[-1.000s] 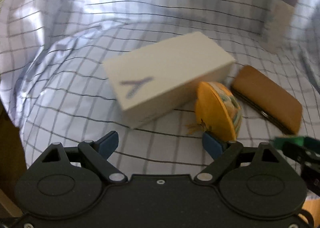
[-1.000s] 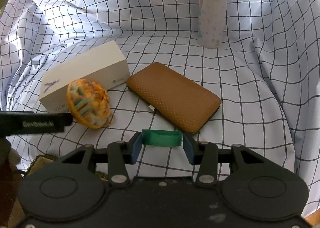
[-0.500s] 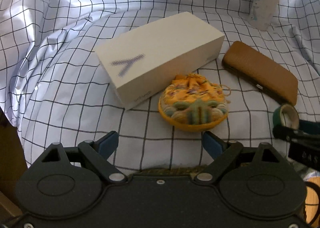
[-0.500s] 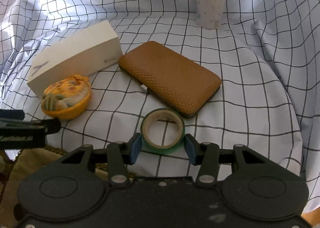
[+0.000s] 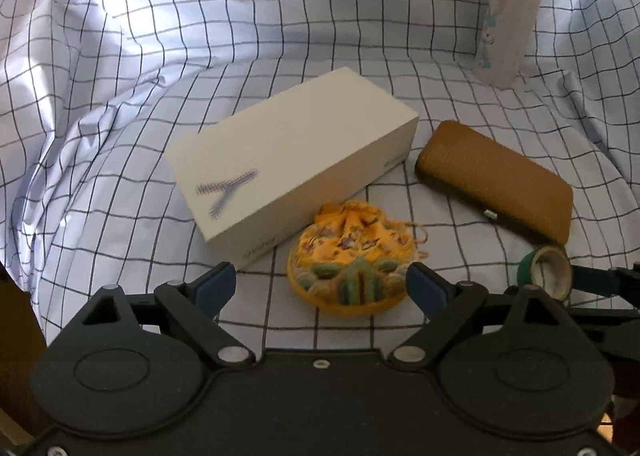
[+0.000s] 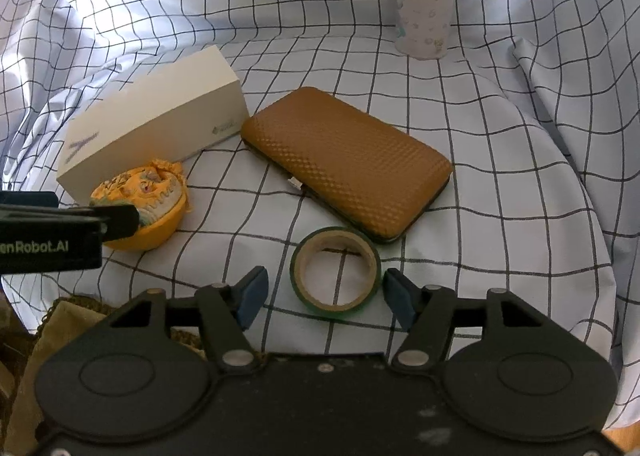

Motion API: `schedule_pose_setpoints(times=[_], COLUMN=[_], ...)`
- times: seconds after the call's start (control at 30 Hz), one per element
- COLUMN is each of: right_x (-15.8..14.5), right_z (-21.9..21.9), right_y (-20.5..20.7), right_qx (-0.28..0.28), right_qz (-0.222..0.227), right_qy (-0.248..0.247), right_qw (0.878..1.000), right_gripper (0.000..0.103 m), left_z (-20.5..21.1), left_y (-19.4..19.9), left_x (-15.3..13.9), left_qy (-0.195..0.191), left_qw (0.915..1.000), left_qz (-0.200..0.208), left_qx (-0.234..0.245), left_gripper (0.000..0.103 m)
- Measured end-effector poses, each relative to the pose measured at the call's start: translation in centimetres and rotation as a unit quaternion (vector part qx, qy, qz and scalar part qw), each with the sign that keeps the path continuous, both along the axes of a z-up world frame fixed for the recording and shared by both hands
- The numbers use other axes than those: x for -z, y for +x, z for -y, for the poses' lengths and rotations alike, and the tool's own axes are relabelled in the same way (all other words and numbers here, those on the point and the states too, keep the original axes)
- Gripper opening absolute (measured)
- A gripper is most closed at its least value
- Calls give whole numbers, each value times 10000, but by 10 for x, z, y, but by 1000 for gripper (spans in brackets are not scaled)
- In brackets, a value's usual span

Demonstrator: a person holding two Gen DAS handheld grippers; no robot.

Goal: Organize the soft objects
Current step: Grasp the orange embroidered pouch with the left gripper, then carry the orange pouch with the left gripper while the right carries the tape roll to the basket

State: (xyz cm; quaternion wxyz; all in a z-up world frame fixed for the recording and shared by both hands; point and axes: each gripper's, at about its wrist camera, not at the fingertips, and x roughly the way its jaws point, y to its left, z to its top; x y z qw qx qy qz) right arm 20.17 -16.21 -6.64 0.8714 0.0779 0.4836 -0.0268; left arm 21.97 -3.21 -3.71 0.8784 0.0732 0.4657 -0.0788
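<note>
An orange embroidered pouch [image 5: 348, 268] lies flat on the checked cloth [image 5: 120, 135], in front of a white box. It sits between the fingers of my left gripper [image 5: 320, 284], close to the right pad. The left pad is well off it, and the jaws are wide and still opening. A green tape roll [image 6: 297, 274] lies flat on the cloth between the fingers of my right gripper [image 6: 326, 296]. Those jaws are opening, with a gap on each side of the roll. The left gripper's finger [image 6: 120, 221] shows beside the pouch [image 6: 160, 211].
A white box [image 5: 292, 159] lies behind the pouch, a brown textured case [image 6: 348, 159] to its right, and a pale bottle [image 6: 426, 3] stands at the back. Cloth folds rise at the left and rear. Olive fabric [image 6: 60, 336] lies at the near left edge.
The pouch, on its edge by my left gripper's right pad a second ago, now lies flat. The right jaws have widened off the tape roll, which has dropped flat on the cloth.
</note>
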Motion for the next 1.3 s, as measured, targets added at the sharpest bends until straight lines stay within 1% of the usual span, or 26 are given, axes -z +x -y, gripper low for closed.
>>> schedule_pose_setpoints(times=[0.1, 0.13, 0.17, 0.2, 0.27, 0.4, 0.57, 0.7, 0.8, 0.87, 0.97, 1.1, 1.3], right_x=[1, 1, 1, 1, 0, 0, 3, 3, 4, 4, 5, 5, 5], right_z=[0, -1, -3, -3, -1, 5, 3, 3, 2, 2, -1, -1, -3], right_y=[2, 1, 1, 1, 0, 1, 1, 1, 2, 2, 3, 2, 3], right_qx=[8, 6, 4, -3, -9, 13, -49, -55, -66, -80, -139, -178, -215], right_qz=[-15, -2, 14, 19, 27, 13, 22, 22, 19, 16, 8, -7, -34], right_qy=[4, -53, -153, -251, -233, -82, -136, -127, -113, -111, -131, -139, -222], right_qw=[10000, 10000, 9999, 9997, 9997, 10000, 9999, 9999, 9999, 9999, 9998, 9997, 9995], right_gripper=[64, 61, 54, 51, 48, 48, 50, 51, 53, 57, 60, 61, 60], left_z=[3, 3, 4, 5, 7, 13, 19, 17, 14, 11, 11, 11, 11], left_y=[2, 4, 7, 10, 16, 22, 30, 38, 42, 45, 46, 45, 46], left_x=[1, 2, 4, 6, 11, 20, 33, 41, 44, 46, 47, 49, 49], left_qy=[13, 28, 32, 32, -8, -16, -3, -77, -207, -284, -277, -331, -335], left_qw=[10000, 10000, 9999, 9999, 9998, 9993, 9988, 9978, 9972, 9967, 9970, 9975, 9975], left_qz=[16, 5, -12, -42, -153, -305, -454, -644, -711, -759, -703, -604, -582], left_qx=[89, 95, 102, 113, 133, 204, 189, 151, 119, 107, 138, 125, 211], left_gripper=[90, 90, 90, 90, 90, 90, 90, 90, 91, 93, 99, 99, 100])
